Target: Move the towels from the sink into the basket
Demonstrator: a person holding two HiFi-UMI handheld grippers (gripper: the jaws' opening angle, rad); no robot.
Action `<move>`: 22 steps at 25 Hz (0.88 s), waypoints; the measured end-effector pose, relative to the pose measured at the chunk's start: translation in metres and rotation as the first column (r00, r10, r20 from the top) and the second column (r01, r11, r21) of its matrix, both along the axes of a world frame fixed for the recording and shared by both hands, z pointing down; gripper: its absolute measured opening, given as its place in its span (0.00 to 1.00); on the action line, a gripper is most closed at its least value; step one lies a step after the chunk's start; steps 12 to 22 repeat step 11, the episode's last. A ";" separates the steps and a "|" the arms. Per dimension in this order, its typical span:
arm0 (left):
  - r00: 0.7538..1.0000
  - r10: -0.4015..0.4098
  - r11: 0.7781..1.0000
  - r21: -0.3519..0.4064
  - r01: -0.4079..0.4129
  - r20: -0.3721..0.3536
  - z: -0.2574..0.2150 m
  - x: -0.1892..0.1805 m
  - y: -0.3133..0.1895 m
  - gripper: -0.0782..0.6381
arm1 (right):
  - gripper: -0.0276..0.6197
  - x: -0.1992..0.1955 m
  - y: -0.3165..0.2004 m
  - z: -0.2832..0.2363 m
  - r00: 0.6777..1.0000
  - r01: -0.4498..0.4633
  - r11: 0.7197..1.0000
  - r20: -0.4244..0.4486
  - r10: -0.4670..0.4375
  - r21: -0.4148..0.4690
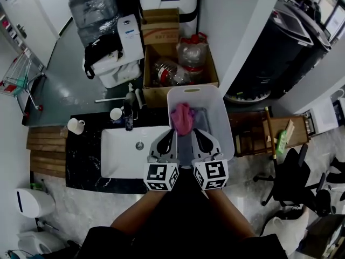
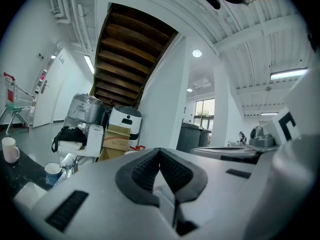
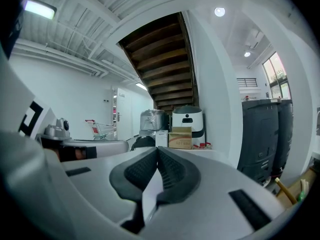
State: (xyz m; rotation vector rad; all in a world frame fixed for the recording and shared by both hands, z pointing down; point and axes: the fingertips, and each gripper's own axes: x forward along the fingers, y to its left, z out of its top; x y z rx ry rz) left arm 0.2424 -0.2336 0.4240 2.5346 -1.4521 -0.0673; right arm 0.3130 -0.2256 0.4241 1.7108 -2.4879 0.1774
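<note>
Head view: found the white rectangular sink (image 1: pixel 121 161), set in the black bench (image 1: pixel 83 161), apparently bare and lying left of the nearer left claw (image 1: pixel 170 134). Saw the white plastic basket (image 1: pixel 225 134) straight ahead, holding the crumpled pink towel (image 1: pixel 182 117) just beyond both tips. Read left claw and right claw (image 1: pixel 197 134) as clenched, empty.

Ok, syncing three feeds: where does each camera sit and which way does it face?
Head view: on the person's head, looking steeply down at the sink, the basket, both forearms, left gripper and right gripper.
Left gripper view: on the left gripper, level along its shut jaws toward the staircase; right gripper at the right edge.
Right gripper view: on the right gripper, along its shut jaws toward the same staircase; left gripper at left.
Shared: both gripper views show the cardboard box.
</note>
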 end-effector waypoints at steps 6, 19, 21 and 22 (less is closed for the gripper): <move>1.000 0.015 1.000 -0.004 -0.015 0.009 0.002 0.001 0.001 0.12 | 0.07 0.000 0.001 -0.002 1.000 -0.009 1.000 0.007 0.009 0.013; 1.000 0.013 1.000 -0.007 -0.013 0.006 0.005 0.007 0.002 0.12 | 0.07 0.006 0.001 0.005 1.000 -0.009 1.000 -0.001 0.009 -0.003; 1.000 0.013 1.000 -0.007 -0.013 0.006 0.005 0.007 0.002 0.12 | 0.07 0.006 0.001 0.005 1.000 -0.009 1.000 -0.001 0.009 -0.003; 1.000 0.013 1.000 -0.007 -0.013 0.006 0.005 0.007 0.002 0.12 | 0.07 0.006 0.001 0.005 1.000 -0.009 1.000 -0.001 0.009 -0.003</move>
